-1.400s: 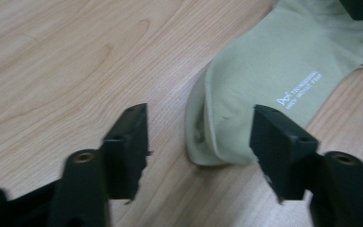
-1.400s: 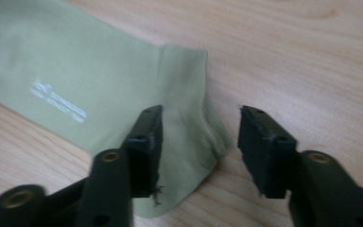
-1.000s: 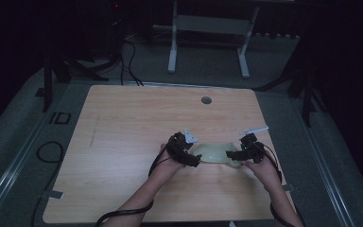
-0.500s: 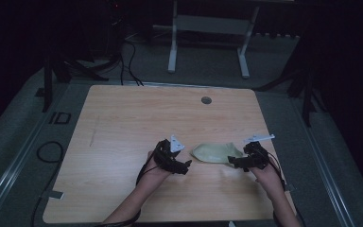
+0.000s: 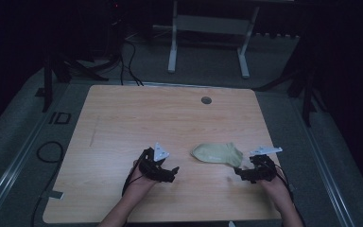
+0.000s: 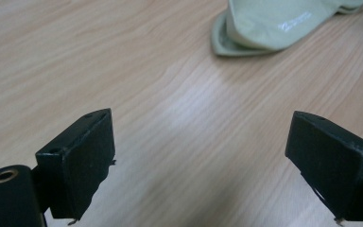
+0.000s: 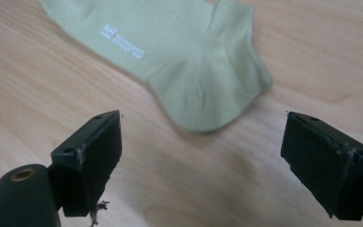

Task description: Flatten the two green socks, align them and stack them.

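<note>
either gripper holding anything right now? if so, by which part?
Nothing held. Left gripper and right gripper are both open, jaws just widened, nothing between them. The pale green ankle sock lies flat on the wooden table.

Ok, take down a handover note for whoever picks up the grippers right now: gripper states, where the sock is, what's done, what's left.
Left gripper: open, nothing between its jaws, jaws just been opening, off to the left of the sock.
Right gripper: open, holding nothing, jaws just been opening, just right of the heel end.
Sock: pale green, lying flat on the wooden table, apparently a stacked pair, untouched by either gripper.
Done: sock laid out and released.
Left: probably nothing beyond pulling the hands clear.
</note>
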### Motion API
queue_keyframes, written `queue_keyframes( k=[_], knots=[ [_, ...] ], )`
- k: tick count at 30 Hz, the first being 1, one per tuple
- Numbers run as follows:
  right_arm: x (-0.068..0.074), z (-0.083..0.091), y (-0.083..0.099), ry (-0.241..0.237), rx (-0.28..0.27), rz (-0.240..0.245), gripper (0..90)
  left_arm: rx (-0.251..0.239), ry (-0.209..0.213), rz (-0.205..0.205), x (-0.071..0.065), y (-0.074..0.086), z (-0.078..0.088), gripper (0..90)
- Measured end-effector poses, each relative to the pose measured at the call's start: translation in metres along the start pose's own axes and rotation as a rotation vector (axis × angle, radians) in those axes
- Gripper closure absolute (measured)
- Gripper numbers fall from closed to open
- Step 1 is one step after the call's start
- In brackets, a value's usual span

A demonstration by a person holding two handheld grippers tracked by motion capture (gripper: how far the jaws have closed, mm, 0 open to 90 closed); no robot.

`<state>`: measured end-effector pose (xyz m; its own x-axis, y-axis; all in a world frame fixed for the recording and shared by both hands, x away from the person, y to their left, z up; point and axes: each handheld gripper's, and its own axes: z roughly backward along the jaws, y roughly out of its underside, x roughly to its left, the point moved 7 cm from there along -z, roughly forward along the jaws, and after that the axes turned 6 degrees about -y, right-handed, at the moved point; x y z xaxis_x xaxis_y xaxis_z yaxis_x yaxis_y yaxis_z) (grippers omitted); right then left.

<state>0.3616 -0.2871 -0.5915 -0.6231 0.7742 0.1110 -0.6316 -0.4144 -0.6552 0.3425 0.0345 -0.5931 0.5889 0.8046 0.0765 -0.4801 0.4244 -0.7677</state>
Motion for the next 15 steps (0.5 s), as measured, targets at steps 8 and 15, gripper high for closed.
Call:
queue_keyframes(
  k=[8,15],
  knots=[
    [-0.001,0.011,0.021,0.028,-0.064,-0.024,13.0,0.004,-0.004,0.027,0.006,0.021,0.011,8.9],
    [0.001,0.022,0.033,0.053,-0.104,-0.001,13.0,0.005,-0.026,0.049,0.014,0.035,0.02,8.9]
  ],
)
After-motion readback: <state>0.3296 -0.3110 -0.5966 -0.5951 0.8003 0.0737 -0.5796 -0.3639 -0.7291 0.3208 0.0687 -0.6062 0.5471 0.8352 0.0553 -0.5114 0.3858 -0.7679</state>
